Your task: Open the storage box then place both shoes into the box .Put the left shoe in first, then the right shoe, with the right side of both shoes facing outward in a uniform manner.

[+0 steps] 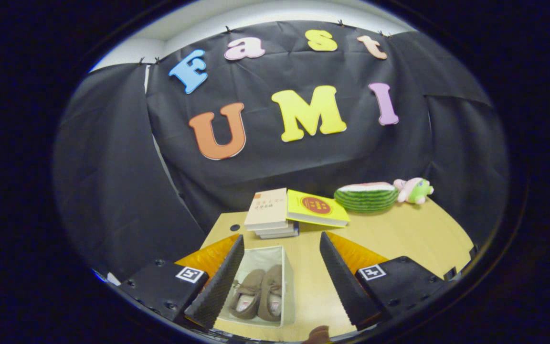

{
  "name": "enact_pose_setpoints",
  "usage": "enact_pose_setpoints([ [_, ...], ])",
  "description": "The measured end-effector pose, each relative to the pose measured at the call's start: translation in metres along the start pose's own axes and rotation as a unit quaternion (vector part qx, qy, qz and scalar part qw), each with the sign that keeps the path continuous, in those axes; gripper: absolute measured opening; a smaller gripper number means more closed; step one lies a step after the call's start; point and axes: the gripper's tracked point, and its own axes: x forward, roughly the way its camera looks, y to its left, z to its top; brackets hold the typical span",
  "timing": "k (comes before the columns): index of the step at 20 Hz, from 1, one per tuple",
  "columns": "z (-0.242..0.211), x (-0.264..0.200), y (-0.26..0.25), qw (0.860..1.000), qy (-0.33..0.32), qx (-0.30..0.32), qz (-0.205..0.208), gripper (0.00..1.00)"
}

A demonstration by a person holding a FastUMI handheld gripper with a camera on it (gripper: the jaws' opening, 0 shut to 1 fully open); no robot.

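We find the tool (277,279) spread wide, gripping nothing, above the tan wooden tabletop (399,239). Both brown suede moccasin shoes (258,294) lie side by side in the open white fabric storage box (287,272) between its fingers. We judge placement complete; only withdrawal remains.

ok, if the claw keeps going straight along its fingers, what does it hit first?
Probably the stack of books beyond the open claw; only bare table lies before it. The box with both shoes sits below the left finger. Depth is unclear.
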Motion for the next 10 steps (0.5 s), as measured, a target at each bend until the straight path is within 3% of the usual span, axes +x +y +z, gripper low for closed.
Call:
enact_pose_setpoints([
  [5,0.028,-0.047,-0.008,0.997,-0.073,-0.021,0.014,1.0],
  [10,0.026,-0.09,-0.023,0.989,-0.136,-0.047,0.018,1.0],
])
